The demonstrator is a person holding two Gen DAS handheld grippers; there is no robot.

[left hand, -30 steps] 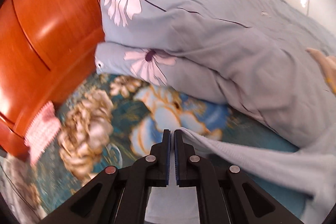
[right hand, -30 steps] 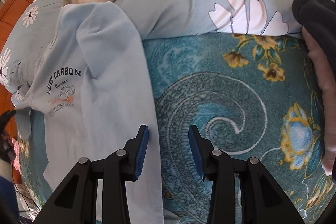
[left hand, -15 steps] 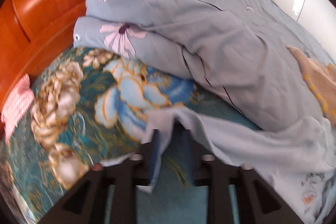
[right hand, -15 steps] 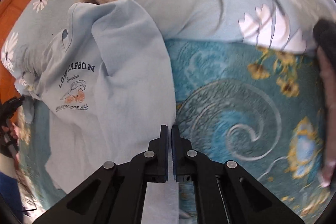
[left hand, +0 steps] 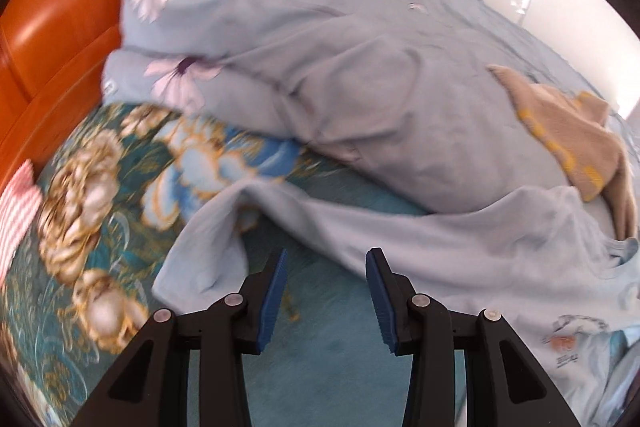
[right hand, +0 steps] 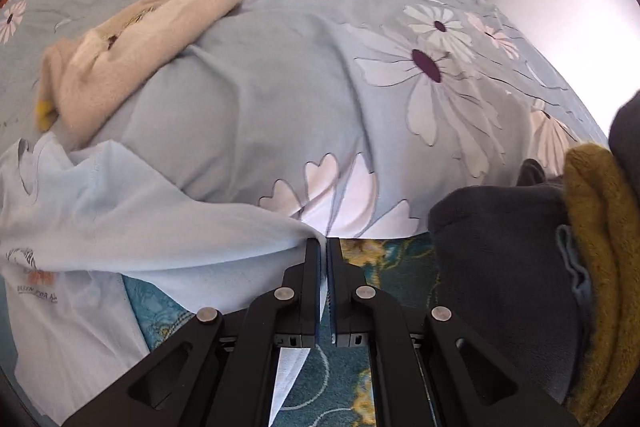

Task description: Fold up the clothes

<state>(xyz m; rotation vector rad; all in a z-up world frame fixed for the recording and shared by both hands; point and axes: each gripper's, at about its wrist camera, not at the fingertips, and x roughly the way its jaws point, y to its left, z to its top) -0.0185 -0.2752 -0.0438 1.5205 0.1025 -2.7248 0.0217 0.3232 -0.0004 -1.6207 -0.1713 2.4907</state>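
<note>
From my left wrist: my left gripper points down at the teal blanket, and its jaws are opening, with only bare blanket between the blue pads. The pale blue shirt lies just past my fingertips. A loose fold of it rumples beside the left finger, and the rest spreads ahead and off to the right of the right finger, where part of its chest print shows. Beyond the shirt, a grey-blue duvet with white flowers is heaped up. A tan sweater rests on the duvet, far right of my fingers. An orange wooden headboard stands far left. A pink-and-white striped cloth shows at the left edge. The view is blurred.

From my right wrist: my right gripper is clamped shut on the shirt. Its edge is pinched between the pads and a white strip of it hangs below them. From the fingertips the shirt stretches left, raised off the blanket, with its print at far left. Straight ahead of my fingers the duvet bulges. The sweater lies on it, ahead and left. Right of my fingers sits a dark grey garment, with a mustard one against its right side.
</note>
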